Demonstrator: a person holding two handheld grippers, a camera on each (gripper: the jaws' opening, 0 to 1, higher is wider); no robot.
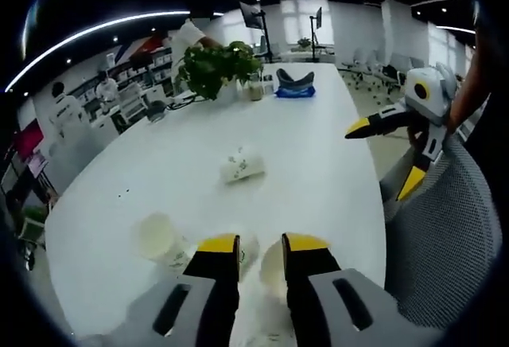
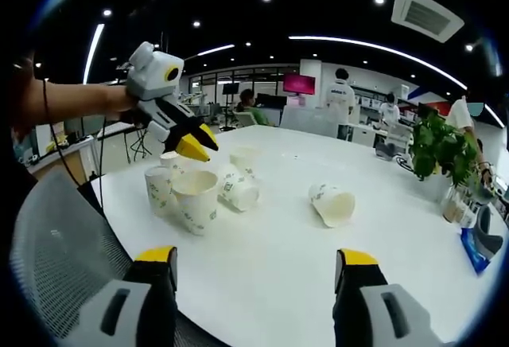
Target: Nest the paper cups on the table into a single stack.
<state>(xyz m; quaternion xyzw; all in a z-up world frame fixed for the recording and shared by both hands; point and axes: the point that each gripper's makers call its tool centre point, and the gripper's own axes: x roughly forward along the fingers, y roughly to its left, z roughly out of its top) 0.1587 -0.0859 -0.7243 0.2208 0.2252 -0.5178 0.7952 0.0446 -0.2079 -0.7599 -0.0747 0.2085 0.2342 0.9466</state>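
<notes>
Jaws of left gripper (image 1: pixel 260 243) narrowly parted over white table (image 1: pixel 318 148), nothing pinched, upright paper cup (image 1: pixel 269 266) showing in the gap, another upright cup (image 1: pixel 161 240) just left. Right gripper (image 2: pixel 256 258) spread wide, empty, above table edge near grey mesh chair (image 2: pixel 52 243). Ahead: cluster of printed paper cups (image 2: pixel 195 196) beneath the left gripper's yellow tips, one tipped cup (image 2: pixel 332 203) lying apart. Potted plant (image 1: pixel 216 66) at far end.
</notes>
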